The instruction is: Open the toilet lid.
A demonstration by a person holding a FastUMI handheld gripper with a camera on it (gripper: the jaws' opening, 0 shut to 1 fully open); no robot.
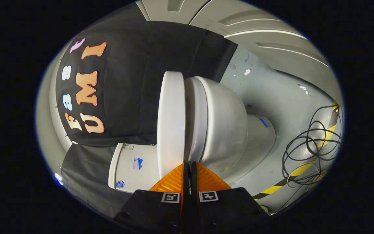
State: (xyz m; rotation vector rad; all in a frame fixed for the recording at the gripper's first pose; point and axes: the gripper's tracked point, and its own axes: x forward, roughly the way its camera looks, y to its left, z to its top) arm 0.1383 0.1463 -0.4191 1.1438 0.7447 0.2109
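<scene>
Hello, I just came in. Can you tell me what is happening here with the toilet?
A person is working on the toilet with a handheld tool. The view is rolled sideways. The tool's two fingers are almost closed together, and their tips sit right at the edge of the lid, at the seam between lid and seat. The lid looks lifted a little from the seat, not yet fully open. Whether the fingers pinch the lid is unclear. The tank lies beyond, and loose cables are on the floor.

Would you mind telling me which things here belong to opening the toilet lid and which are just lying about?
For the job:
toilet lid, nearly closed
toilet bowl
gripper, jaws together at the gap under the lid's edge

Lying about:
water tank
coiled cable on the floor
</scene>
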